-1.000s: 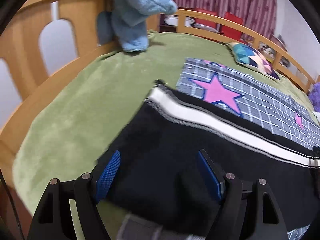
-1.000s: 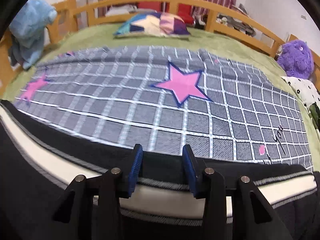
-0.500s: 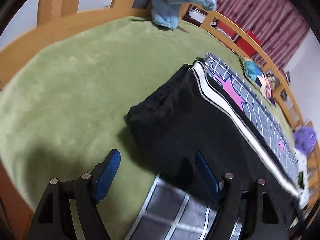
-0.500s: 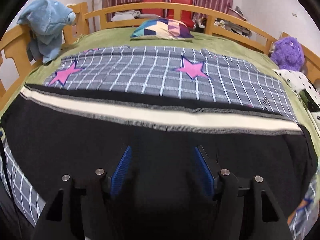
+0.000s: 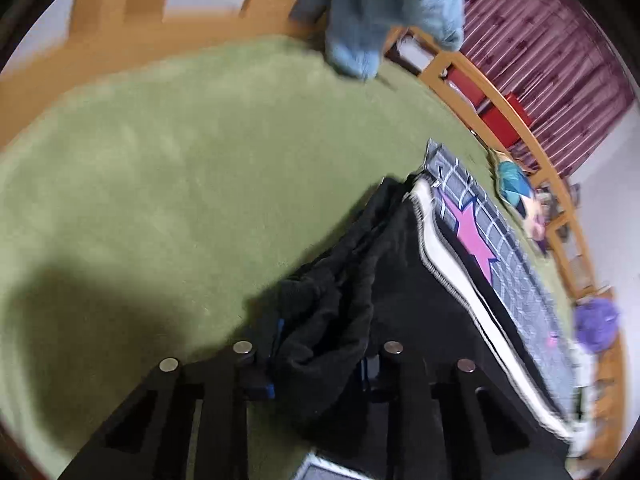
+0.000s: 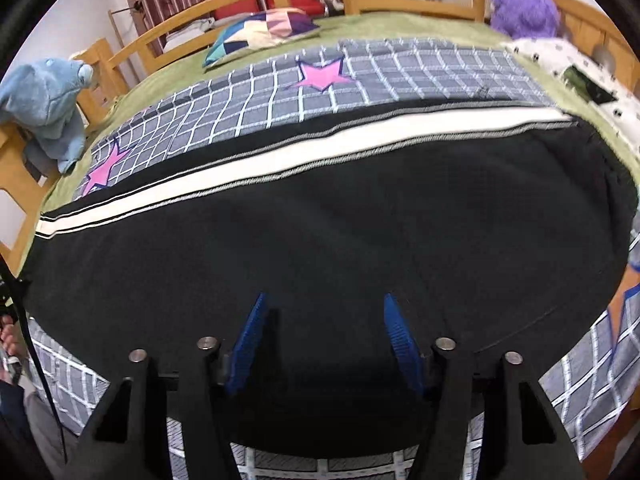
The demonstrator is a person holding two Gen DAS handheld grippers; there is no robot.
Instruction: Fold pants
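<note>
Pants (image 5: pixel 400 280) bunched at 6 o'clock are being clamped by left hand-held gripper (image 5: pixel 320 364); right hand-held gripper (image 6: pixel 324 344) is closing over them, nothing gripped.

The black pants (image 6: pixel 340 232), with a white side stripe edged in grey along their far side, lie spread flat lengthwise across the star-patterned grid blanket (image 6: pixel 360 68), while one end is bunched into rumpled folds just beyond that blanket's end, on the green bed cover (image 5: pixel 160 184).
</note>
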